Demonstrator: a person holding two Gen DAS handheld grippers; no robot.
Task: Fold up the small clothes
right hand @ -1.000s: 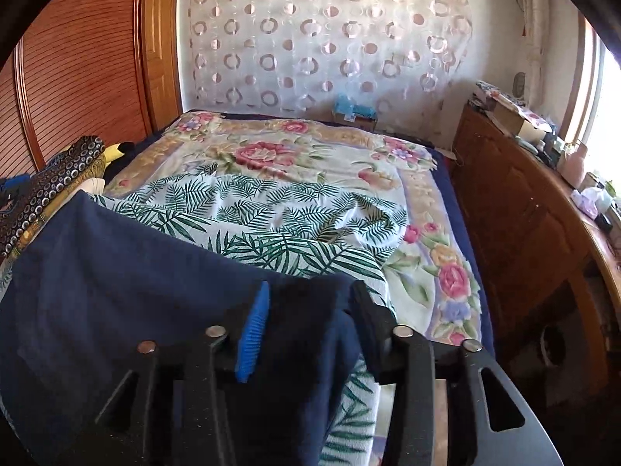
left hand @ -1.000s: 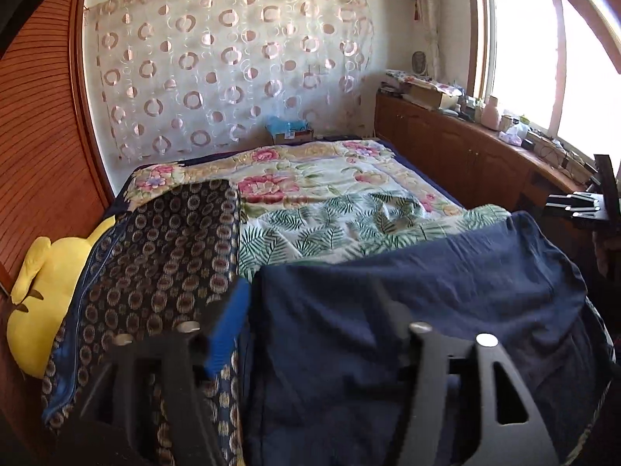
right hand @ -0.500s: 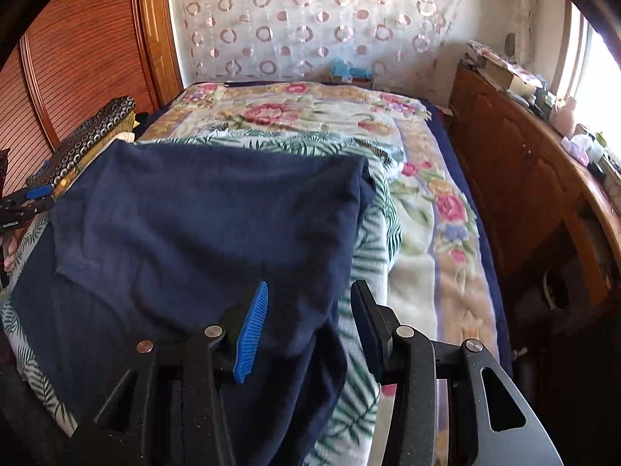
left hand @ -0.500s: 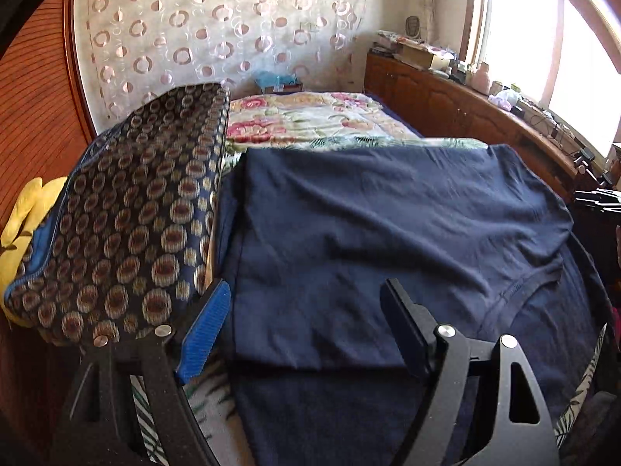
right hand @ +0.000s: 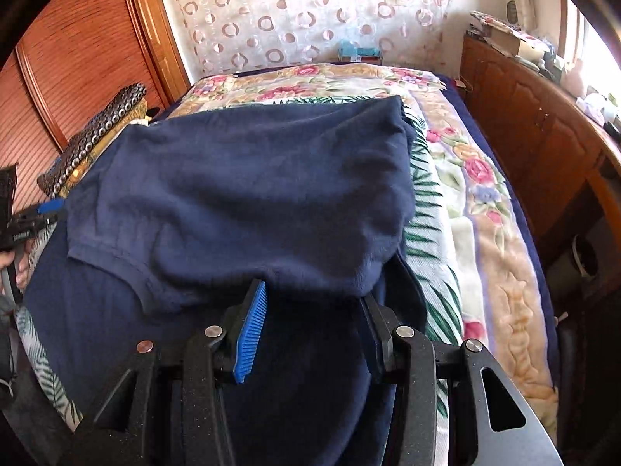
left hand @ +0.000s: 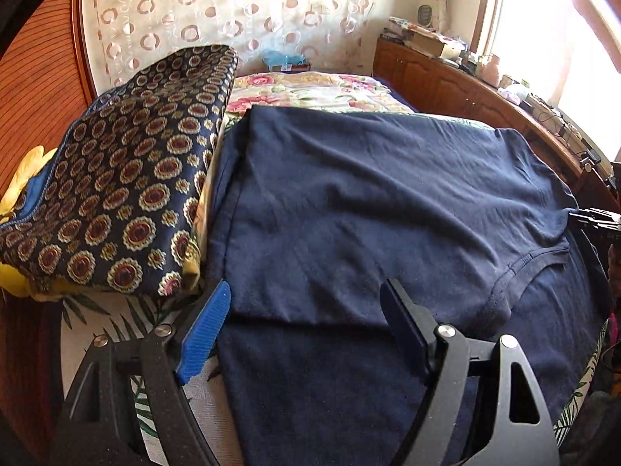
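A dark navy T-shirt (left hand: 368, 209) lies on the bed, its far part folded over the near part, so the fold's edge runs across the front; it also shows in the right wrist view (right hand: 252, 202). My left gripper (left hand: 306, 330) is open and empty just above the shirt's near left edge. My right gripper (right hand: 314, 330) is open and empty above the shirt's near right corner. The right gripper's tip shows at the far right of the left wrist view (left hand: 597, 219), and the left gripper shows at the left edge of the right wrist view (right hand: 27, 221).
A folded dark patterned cloth (left hand: 128, 178) lies on a yellow cushion (left hand: 23, 178) left of the shirt. The floral and palm-leaf bedspread (right hand: 465, 178) covers the bed. A wooden cabinet (right hand: 543, 128) with clutter runs along the right under the window.
Both grippers let go of the shirt's far edge after laying it toward me, opened, and drew back to the near side. The shirt now lies folded over.
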